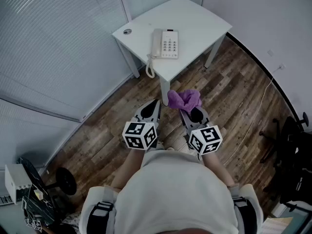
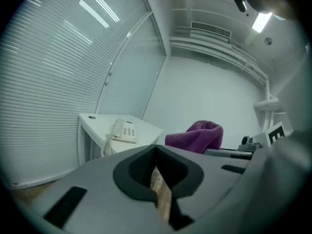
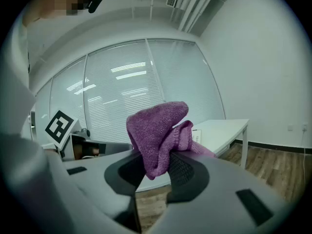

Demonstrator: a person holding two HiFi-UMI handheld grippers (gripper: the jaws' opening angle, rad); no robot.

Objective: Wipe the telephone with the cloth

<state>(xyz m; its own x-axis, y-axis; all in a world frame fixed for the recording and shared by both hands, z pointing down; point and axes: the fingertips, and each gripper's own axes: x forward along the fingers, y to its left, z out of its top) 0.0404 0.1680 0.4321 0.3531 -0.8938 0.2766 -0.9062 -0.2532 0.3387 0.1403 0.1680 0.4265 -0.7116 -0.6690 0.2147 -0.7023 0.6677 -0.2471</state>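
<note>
Right gripper: fingers clenched on the purple cloth, which bunched above their tips. Left gripper: fingers pressed together, holding nothing. Telephone: lay on the white counter, well apart, ahead and slightly left of the cloth. Its long axis ran away from the person, handset leftward. Neither gripper was clearly nearer.

Ahead of your left gripper and right gripper, the floor is open up to the table, whose near leg stands straight in front. The tabletop is bare to the right of the telephone. Its coiled cord hangs over the edge ahead of your left gripper, and the blinds close off that side.
</note>
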